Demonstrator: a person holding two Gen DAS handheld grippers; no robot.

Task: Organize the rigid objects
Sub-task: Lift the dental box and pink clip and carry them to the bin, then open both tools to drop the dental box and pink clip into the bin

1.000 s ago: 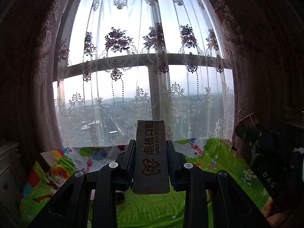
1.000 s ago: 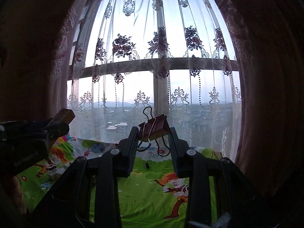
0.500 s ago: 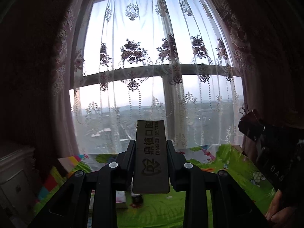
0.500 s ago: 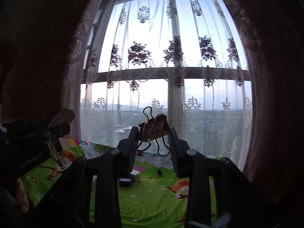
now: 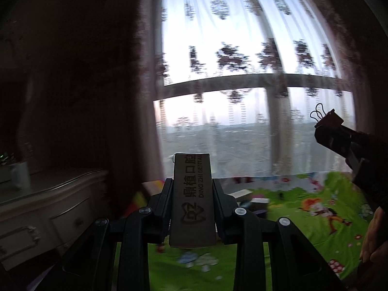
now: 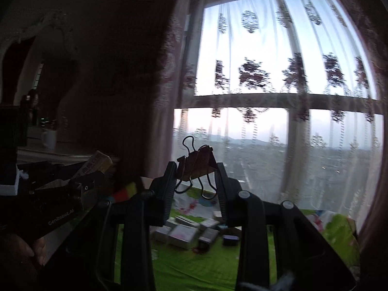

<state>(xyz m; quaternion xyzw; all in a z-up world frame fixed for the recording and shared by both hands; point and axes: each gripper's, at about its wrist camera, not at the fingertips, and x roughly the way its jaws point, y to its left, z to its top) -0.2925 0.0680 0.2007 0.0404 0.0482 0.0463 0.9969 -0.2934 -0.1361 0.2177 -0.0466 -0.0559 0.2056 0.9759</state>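
A: What does the left gripper [image 5: 192,191] hold?
B: A printed flat box [image 5: 192,198], clamped between its fingers.
A: And the right gripper [image 6: 196,177]?
B: Closed on a binder clip [image 6: 197,166], handles [image 6: 189,143] projecting forward.

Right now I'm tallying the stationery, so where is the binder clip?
The binder clip is clamped in the right hand-held gripper, held level before the lace curtain, above the green play mat; in the left wrist view it shows at the right edge.
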